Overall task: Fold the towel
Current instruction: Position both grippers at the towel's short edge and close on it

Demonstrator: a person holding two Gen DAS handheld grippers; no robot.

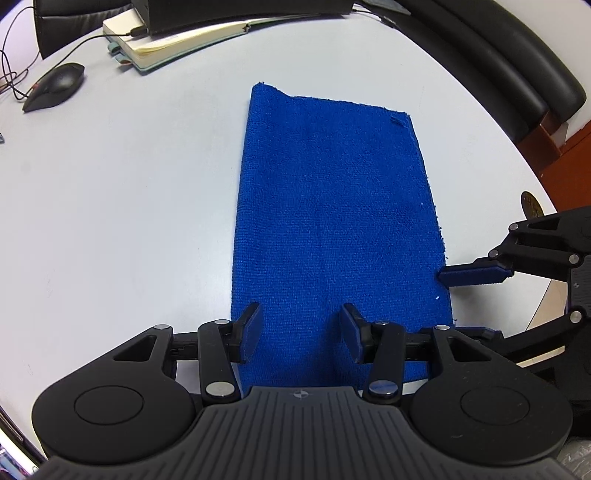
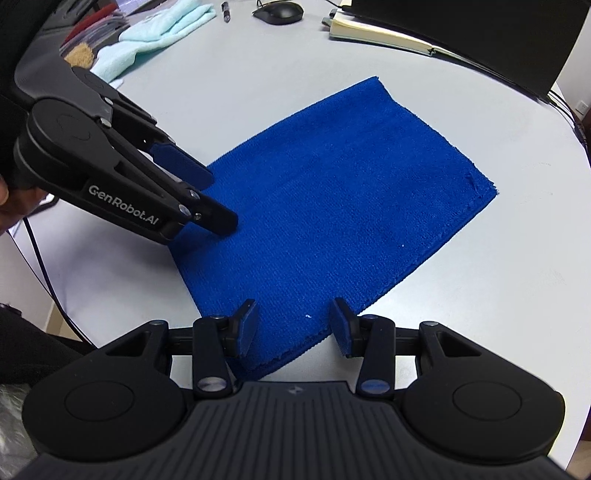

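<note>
- Blue towel (image 1: 332, 229) lies flat on the white table (image 1: 122, 206), folded into a long rectangle with layered edges showing along one long side.
- Left gripper (image 1: 301, 330) fingers spread apart, holding nothing, over the towel's near short end.
- Right gripper (image 2: 293, 326) also released and empty, fingers straddling the towel's near corner at its long edge.
- Black mouse (image 1: 55, 86) and open notebook (image 1: 173, 40) sit at the far side of the table, well apart from the towel.
- Light teal cloth (image 2: 155, 35) lies far off, beyond the left gripper.
</note>
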